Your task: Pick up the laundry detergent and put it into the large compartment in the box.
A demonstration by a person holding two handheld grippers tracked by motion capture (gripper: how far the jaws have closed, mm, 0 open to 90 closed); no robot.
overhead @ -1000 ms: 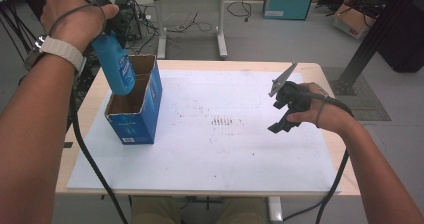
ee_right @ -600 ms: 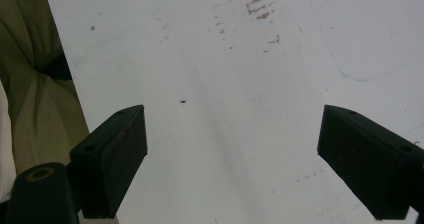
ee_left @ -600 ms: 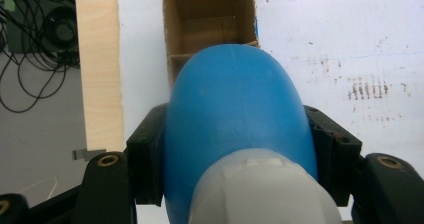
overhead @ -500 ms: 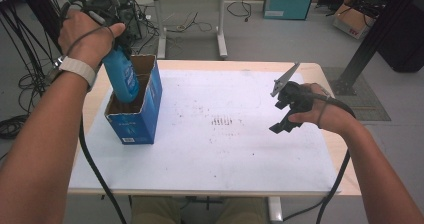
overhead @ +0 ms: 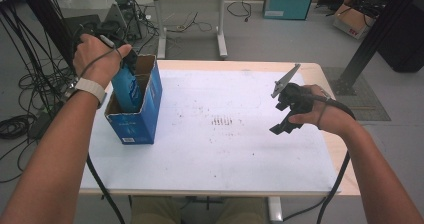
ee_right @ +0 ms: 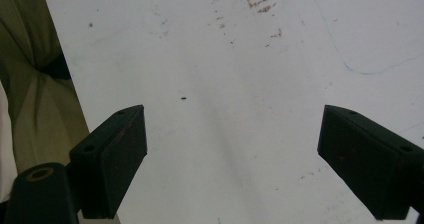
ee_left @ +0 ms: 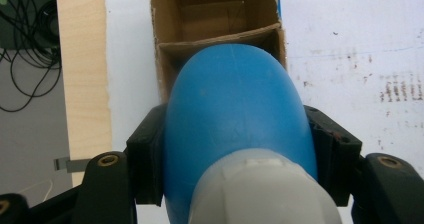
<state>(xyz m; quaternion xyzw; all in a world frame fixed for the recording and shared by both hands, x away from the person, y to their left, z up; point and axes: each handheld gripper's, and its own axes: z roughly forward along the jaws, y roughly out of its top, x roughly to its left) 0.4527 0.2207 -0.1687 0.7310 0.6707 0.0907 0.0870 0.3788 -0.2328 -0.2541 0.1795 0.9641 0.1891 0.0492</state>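
**Bottle into box, left hand**

My left hand-held gripper (ee_left: 235, 149) pinches the blue bottle (ee_left: 235, 119) across its body, cap end toward me, so the base leads into the box (overhead: 150, 104) directly below it. Bottle is partly inside the near compartment, tilted, not yet seated, I judge. My right hand-held gripper (ee_right: 232, 154) hangs spread and empty over the bare desk (overhead: 225, 154), well apart, leaving the box clear.
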